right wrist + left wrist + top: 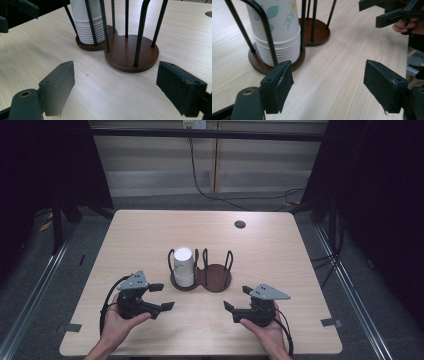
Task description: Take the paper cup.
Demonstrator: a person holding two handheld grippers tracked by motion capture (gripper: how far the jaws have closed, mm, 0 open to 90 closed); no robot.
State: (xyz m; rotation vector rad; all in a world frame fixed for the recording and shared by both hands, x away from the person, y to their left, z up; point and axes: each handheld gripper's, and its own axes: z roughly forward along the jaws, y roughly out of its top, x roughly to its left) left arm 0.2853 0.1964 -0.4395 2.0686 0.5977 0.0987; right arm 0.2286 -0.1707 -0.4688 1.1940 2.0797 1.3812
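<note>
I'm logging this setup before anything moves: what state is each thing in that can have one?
left gripper: open, nothing between its jaws.
right gripper: open, nothing between its jaws.
stack of paper cups: upside down, nested, standing in the holder's left ring.
cup holder: upright on the table; left ring filled, right ring empty.
table: bare wood, with a dark round hole near its far edge.

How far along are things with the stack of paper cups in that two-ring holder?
Nothing looks done yet: the stack of white floral paper cups sits whole in the left ring of the dark wooden holder with black wire posts, whose right ring is bare. The left gripper and right gripper are open, holding nothing, apart from the holder. Reaching and grasping a cup remain.
</note>
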